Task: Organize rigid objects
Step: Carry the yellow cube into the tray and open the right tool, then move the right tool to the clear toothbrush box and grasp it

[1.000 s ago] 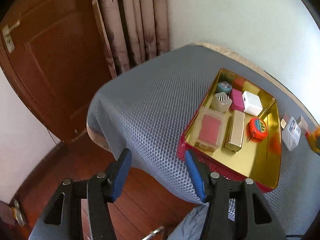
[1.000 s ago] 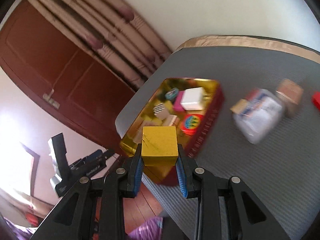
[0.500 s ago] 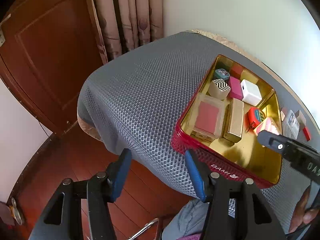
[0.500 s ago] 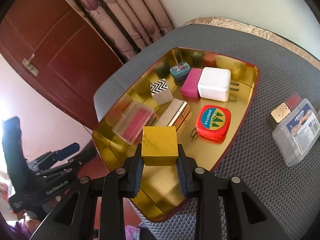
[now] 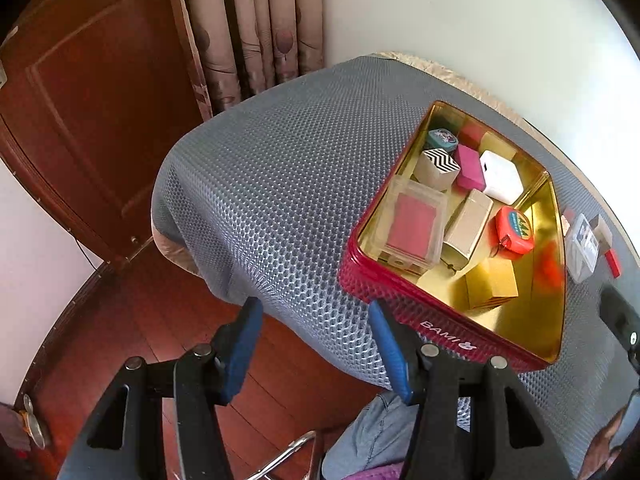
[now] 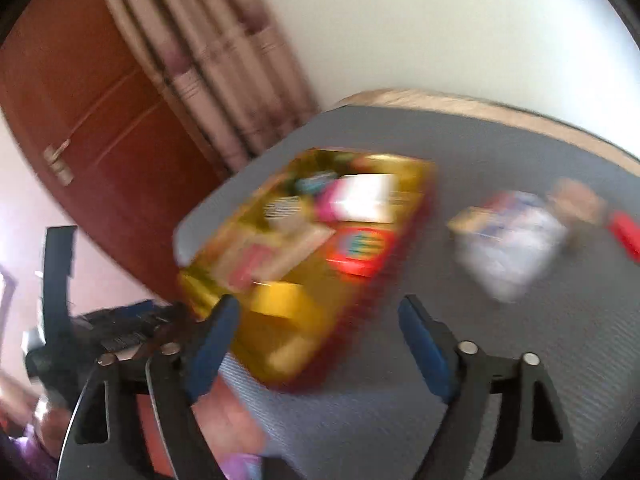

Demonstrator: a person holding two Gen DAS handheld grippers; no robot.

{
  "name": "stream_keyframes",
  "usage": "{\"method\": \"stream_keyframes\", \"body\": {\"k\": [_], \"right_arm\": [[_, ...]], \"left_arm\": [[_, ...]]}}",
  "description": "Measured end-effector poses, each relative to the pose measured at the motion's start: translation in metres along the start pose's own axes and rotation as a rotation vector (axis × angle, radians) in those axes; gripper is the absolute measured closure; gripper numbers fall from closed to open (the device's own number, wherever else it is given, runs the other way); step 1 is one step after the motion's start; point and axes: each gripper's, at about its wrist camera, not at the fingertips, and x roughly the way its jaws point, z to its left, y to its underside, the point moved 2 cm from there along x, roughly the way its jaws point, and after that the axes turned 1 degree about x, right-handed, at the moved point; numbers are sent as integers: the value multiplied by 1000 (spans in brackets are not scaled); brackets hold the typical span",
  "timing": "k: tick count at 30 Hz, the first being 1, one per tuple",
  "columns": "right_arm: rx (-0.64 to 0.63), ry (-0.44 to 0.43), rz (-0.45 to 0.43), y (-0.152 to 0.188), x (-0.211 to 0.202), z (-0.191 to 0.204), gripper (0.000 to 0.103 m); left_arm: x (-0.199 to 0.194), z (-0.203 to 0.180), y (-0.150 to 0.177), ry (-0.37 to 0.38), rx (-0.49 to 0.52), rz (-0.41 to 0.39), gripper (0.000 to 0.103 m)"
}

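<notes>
Yellow block [image 5: 493,282] dropped into the tin [image 5: 558,264] near its front wall; right hand-held gripper [image 6: 318,334] just sprung wide, nothing between its jaws. Left hand-held gripper [image 5: 316,340] half open, empty. Next: back away cleanly without clipping the rim, then go for the clear box [image 5: 583,245] on the tabletop [image 5: 280,184].

Motion blur smears the right wrist view, leaving the tin's [image 6: 404,240] contents and neighbouring items unreadable.

Both tongs [image 5: 314,344] [image 6: 318,338] are black-framed with blue pads and silver screws.
</notes>
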Motion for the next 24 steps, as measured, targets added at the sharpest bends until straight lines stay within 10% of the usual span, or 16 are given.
{"method": "stream_keyframes", "body": {"k": [4, 9, 17, 24], "right_arm": [[73, 134, 35, 26, -15, -64, 22], [216, 43, 7, 4, -30, -87, 22], [-42, 8, 61, -107, 35, -44, 23], [-109, 43, 238, -125, 95, -64, 24]], "left_arm": [[2, -5, 3, 5, 9, 25, 46], [3, -14, 8, 11, 27, 36, 46], [13, -10, 7, 30, 18, 76, 46], [27, -3, 6, 66, -28, 135, 46]]}}
